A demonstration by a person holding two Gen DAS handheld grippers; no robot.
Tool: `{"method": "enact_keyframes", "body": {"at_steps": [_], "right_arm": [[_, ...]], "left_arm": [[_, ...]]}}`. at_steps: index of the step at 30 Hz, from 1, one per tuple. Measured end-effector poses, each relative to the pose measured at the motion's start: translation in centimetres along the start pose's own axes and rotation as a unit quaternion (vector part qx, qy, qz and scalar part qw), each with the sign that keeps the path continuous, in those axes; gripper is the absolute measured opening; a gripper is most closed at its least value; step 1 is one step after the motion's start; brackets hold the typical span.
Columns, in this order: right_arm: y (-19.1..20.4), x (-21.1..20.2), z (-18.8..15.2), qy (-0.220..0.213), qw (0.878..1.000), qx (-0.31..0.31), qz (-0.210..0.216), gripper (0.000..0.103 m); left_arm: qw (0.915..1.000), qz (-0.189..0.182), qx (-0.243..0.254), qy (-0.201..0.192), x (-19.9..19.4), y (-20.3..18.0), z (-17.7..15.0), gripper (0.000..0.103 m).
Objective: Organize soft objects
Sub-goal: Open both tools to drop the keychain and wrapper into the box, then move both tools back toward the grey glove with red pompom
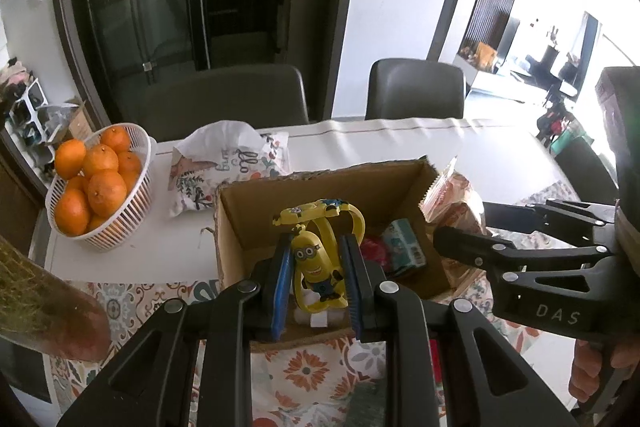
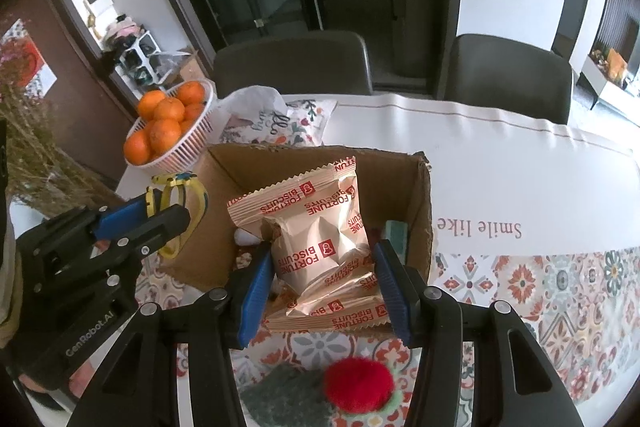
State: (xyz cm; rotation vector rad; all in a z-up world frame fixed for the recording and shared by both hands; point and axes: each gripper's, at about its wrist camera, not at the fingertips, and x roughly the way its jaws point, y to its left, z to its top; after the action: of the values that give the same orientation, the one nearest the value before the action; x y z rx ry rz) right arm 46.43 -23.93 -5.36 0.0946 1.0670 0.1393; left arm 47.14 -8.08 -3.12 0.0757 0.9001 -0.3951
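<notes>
Here, near edge of the patterned tablecloth (image 2: 560, 287): red pompom (image 2: 357, 385) lying loose. Left gripper (image 1: 318, 267) clamped on a yellow toy (image 1: 318, 263), held over the cardboard box (image 1: 248, 211). Right gripper (image 2: 322, 267) pinching a biscuit packet (image 2: 316, 239), also over the box. Beyond the box: printed cushion (image 1: 224, 175), then a white basket (image 1: 132, 203) of oranges (image 1: 106, 193). Two grey chairs (image 1: 416, 87) farthest.

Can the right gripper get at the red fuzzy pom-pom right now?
Probably not: the right gripper is shut on a gold biscuit packet over the cardboard box; the red fuzzy pom-pom lies below it.
</notes>
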Motion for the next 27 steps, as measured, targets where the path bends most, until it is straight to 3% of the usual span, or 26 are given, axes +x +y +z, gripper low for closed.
{"method": "enact_keyframes", "body": {"at_steps": [9, 13, 27], "right_arm": [[-0.9, 3.3, 1.3, 0.035, 0.999, 0.004, 0.006, 0.054], [-1.1, 3.9, 1.4, 0.04, 0.999, 0.005, 0.009, 0.058], [-0.7, 1.2, -0.6, 0.026, 0.999, -0.011, -0.026, 0.061]], "left_arm": [[0.999, -0.006, -0.018, 0.04, 3.2, 1.0, 0.7, 0.026], [0.9991, -0.004, -0.018, 0.039, 3.6, 1.0, 0.8, 0.045], [0.9983, 0.039, 0.003, 0.044, 1.3, -0.2, -1.5, 0.052]]}}
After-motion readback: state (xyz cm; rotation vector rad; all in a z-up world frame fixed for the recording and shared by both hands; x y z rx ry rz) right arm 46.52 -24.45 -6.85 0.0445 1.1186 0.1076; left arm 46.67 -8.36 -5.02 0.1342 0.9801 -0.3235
